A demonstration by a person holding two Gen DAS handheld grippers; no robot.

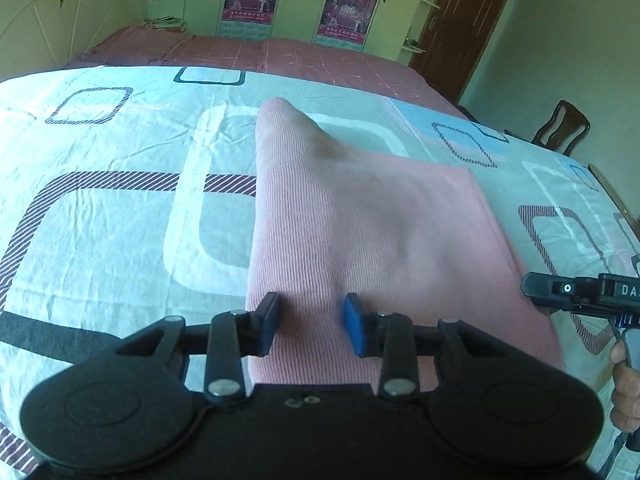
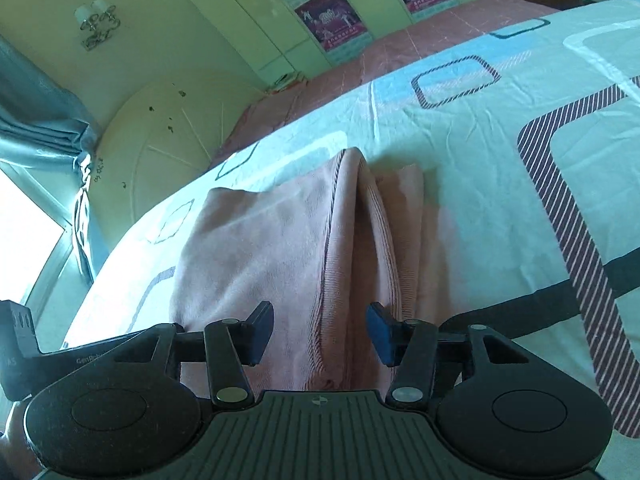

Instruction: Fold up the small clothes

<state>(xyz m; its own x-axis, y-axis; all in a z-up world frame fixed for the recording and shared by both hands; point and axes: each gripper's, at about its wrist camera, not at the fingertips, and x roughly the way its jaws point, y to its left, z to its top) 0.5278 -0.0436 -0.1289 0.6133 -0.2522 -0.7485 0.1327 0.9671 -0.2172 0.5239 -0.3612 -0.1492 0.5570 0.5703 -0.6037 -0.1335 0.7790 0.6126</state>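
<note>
The pink ribbed garment (image 1: 360, 220) lies folded on the bed's patterned sheet (image 1: 120, 208), its near edge hidden behind both tools. The left gripper (image 1: 311, 326) and right gripper (image 2: 320, 334) hover over it, fingers parted, holding nothing.

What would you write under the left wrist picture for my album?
Left gripper, jaws open, poised over a folded pink cloth on a patterned bedsheet, right gripper alongside.
</note>
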